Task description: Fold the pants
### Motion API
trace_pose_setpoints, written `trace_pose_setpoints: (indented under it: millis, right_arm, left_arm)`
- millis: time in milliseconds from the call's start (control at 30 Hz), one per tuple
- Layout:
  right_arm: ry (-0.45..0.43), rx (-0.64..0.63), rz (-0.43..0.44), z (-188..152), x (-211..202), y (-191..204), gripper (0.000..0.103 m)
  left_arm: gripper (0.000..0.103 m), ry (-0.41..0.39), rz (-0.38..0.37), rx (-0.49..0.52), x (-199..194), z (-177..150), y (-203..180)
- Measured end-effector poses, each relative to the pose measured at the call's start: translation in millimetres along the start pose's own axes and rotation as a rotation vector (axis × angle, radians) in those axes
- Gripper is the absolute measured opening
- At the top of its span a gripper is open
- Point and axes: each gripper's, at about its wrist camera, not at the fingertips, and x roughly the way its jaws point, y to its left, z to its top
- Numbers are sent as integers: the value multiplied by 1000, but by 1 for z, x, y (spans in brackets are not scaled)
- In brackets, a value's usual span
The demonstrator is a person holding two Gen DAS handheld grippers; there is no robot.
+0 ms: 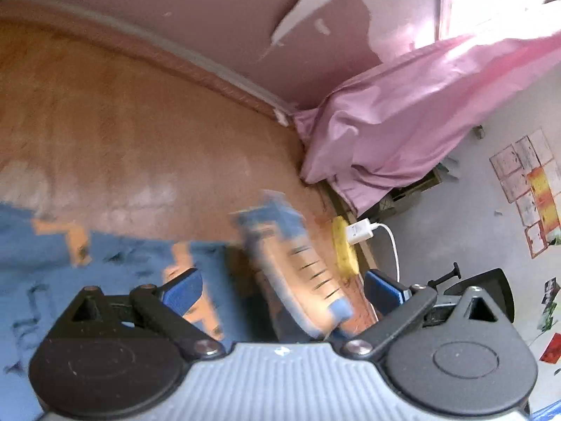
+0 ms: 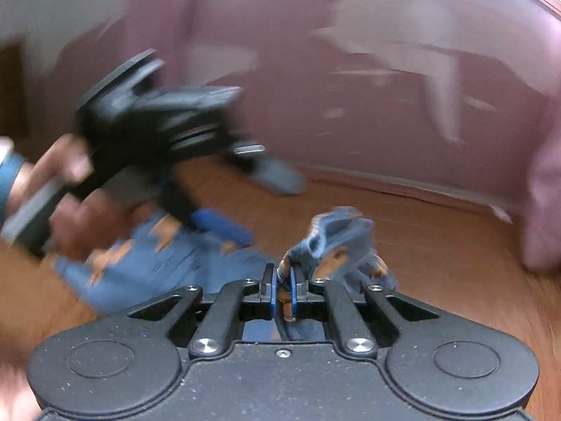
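Observation:
Blue pants with orange patches [image 1: 105,266] lie on an orange-brown surface [image 1: 122,122]. My left gripper [image 1: 284,287] is open, its blue pads wide apart. A blurred strip of the pants [image 1: 294,256] rises between them, and I cannot tell whether it touches either pad. In the right wrist view my right gripper [image 2: 283,277] is shut on a bunched fold of the pants [image 2: 336,235], lifted off the surface. The rest of the pants [image 2: 147,270] spreads to the left. A hand [image 2: 70,217] holds the left gripper [image 2: 252,201] open above that part. Both views are motion-blurred.
A pink sheet [image 1: 403,122] drapes at the surface's far right corner. A white charger [image 1: 359,231] sits in a yellow power strip [image 1: 343,249] at the right edge. A black chair [image 1: 487,291] stands beyond. A peeling pink wall [image 2: 350,87] backs the surface.

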Motion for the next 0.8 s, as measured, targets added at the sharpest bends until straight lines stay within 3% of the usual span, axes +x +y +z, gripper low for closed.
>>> trace_pose_setpoints:
  millis: [167,233,300,367,467,700,800]
  right_arm:
    - [115,-174,62,-25,27,57,7]
    - [125,-219,52,-33,32,65,9]
    - [112,-233,45,-36,33,68,16]
    - [101,-231,41,-40,31,69,37]
    - [88,-219,48,-46,26,72,50]
    - [96,-185,77,-48,33,72,52]
    - [115,-164,68,-46,41,73,49]
  left_arm:
    - [100,25,66,-130,4,-29,48]
    - [98,-13,56,-121,0,-37,56]
    - [97,-20,59,-127,1,-36,57]
    - [95,-12,64,-123,2,-36,58]
    - [93,6,74,-114,4,-34,56]
    - [80,25,122,-132,-4,-33,57]
    - [59,27,178,-133,-3,-32,55]
